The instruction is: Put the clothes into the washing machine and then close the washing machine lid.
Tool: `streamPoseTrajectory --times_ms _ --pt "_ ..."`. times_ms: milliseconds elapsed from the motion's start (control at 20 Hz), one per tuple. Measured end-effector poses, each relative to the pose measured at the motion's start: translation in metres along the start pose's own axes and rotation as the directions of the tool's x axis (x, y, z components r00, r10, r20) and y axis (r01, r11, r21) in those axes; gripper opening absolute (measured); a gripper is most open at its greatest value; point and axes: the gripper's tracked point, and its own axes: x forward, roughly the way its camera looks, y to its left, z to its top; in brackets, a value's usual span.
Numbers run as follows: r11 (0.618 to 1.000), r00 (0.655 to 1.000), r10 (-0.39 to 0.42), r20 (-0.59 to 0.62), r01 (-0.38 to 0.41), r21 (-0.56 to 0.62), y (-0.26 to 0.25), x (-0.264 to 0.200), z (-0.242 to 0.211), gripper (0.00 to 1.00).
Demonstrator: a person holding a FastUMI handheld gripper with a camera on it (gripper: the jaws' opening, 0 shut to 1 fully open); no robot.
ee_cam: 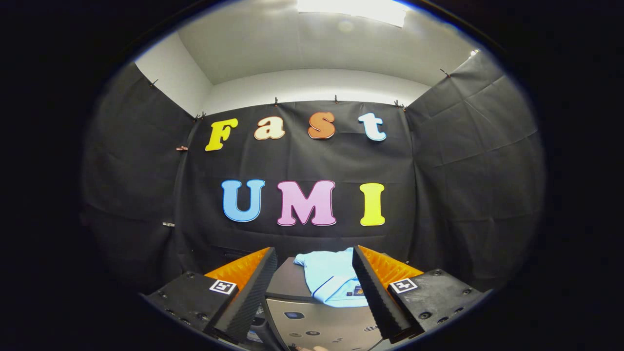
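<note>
So the gripper [316, 273] is spread wide with nothing in it, lined up on the light blue folded shirt [331, 280] lying on top of the grey washing machine [317, 321] just ahead, probably framing it for a pickup.

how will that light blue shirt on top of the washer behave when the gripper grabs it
The light blue shirt lies rumpled on the washing machine, so it is probably floppy and will drape and trail. It looks thin, likely light. The open gripper may pinch just one fold, so the rest could drag across the lid.
</note>
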Motion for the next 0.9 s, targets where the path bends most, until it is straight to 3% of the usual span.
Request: streamPoseTrajectory --times_ms 400,600,900 --pt "0.998 0.998 -0.051 -0.037 0.050 -0.029 -0.022 0.046 0.001 0.98" --pt "0.999 0.998 -0.016 -0.062 0.012 -0.052 -0.020 0.086 0.003 0.98" --pt "0.996 0.986 -0.030 -0.164 0.017 -0.082 -0.045 0.154 -0.016 0.98"
